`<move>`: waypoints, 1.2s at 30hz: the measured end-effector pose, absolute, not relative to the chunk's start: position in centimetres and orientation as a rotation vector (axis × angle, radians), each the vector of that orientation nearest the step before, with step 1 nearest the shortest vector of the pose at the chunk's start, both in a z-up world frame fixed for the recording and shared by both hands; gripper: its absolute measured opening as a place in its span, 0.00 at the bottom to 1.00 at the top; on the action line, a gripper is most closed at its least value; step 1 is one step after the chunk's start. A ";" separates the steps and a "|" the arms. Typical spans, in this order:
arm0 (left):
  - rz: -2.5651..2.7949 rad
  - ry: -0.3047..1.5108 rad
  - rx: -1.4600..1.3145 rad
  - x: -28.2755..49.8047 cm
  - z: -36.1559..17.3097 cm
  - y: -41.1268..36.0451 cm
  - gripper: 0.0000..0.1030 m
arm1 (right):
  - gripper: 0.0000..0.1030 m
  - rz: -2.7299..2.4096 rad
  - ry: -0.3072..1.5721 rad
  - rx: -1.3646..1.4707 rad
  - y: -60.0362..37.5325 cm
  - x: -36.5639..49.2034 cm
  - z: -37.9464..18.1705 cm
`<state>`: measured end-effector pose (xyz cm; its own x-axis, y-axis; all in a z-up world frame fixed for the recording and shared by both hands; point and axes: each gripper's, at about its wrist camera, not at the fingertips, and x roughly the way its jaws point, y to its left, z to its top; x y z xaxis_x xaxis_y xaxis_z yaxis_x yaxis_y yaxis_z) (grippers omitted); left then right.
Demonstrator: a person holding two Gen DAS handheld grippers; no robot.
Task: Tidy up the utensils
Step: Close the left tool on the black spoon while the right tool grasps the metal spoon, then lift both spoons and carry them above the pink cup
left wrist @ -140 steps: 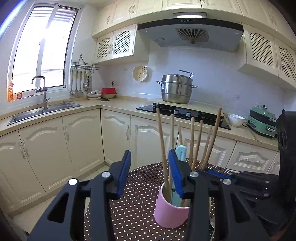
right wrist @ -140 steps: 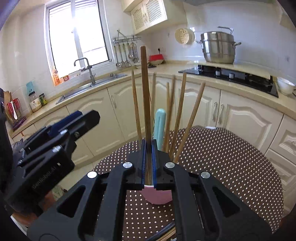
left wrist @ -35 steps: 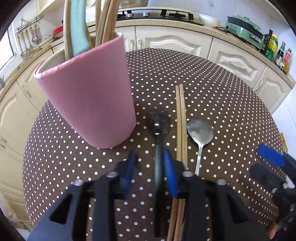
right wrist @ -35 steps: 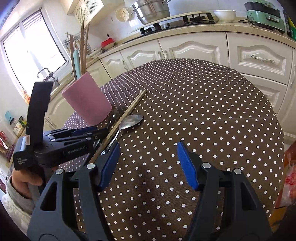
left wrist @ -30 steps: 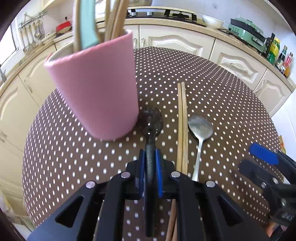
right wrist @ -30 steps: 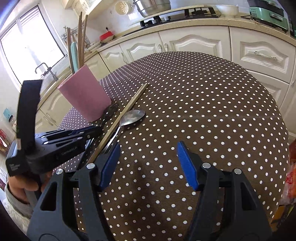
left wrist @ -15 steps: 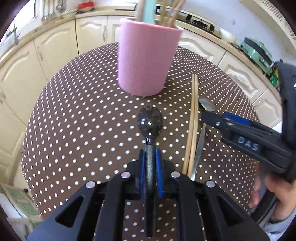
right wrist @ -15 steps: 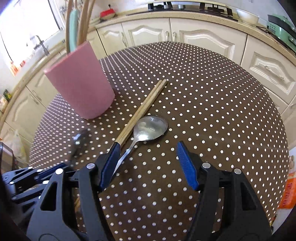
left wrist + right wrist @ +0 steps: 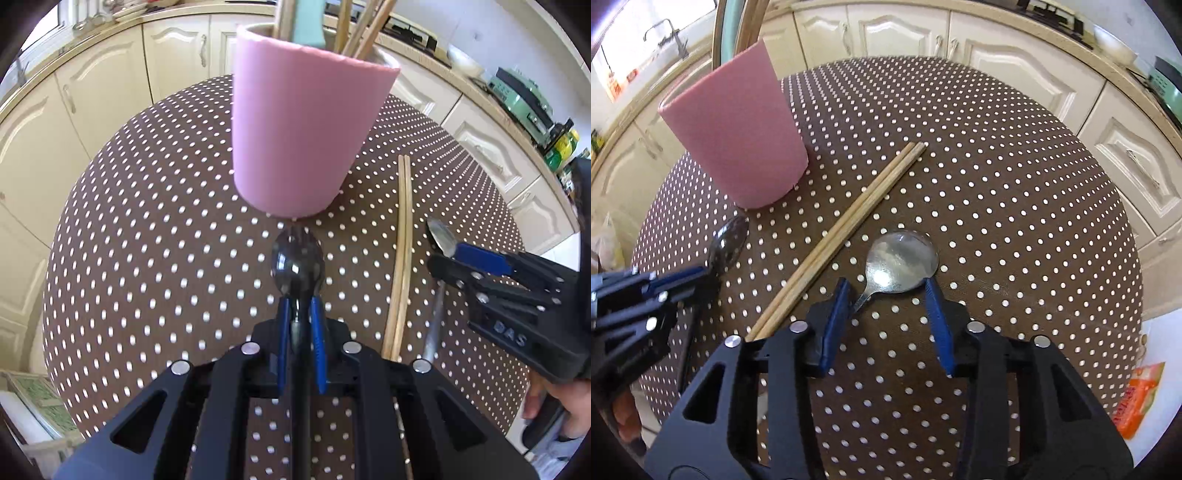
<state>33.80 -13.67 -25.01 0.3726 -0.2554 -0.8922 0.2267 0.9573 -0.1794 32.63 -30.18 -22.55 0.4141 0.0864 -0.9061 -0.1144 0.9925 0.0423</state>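
The left gripper (image 9: 299,314) is clamped on the neck of a dark spoon (image 9: 297,260), whose bowl points to 12 o'clock, just short of the foot of the pink cup (image 9: 303,136) that holds upright chopsticks and a teal handle. The right gripper (image 9: 888,299) stands wide, its blue pads either side of the steel spoon (image 9: 903,260) lying on the dotted tablecloth (image 9: 1015,206). A pair of wooden chopsticks (image 9: 849,225) lies at its 10 o'clock, between the spoons, running up toward 1 o'clock

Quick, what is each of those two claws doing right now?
Left gripper: shut on the dark spoon.
Right gripper: open, holding nothing.
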 end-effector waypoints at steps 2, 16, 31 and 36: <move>-0.312 1.163 -0.007 34.4 -24.9 -14.2 0.13 | 0.33 0.133 1.159 -0.043 -30.2 32.9 -22.5; -0.362 1.108 -0.053 33.4 -24.4 -12.5 0.10 | 0.04 0.197 1.111 0.049 -33.6 31.0 -21.5; -0.433 0.782 -0.108 26.8 -17.5 -9.6 0.10 | 0.03 0.266 0.858 0.137 -37.0 25.0 -15.8; -0.430 0.633 -0.138 25.8 -14.6 -9.1 0.10 | 0.02 0.289 0.772 0.127 -36.4 23.8 -12.9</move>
<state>25.78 -9.11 -14.58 0.7216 -0.4294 -0.5431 0.3463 0.9031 -0.2540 23.78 -36.42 -12.89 0.6796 0.3030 -0.6681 -0.2102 0.9530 0.2184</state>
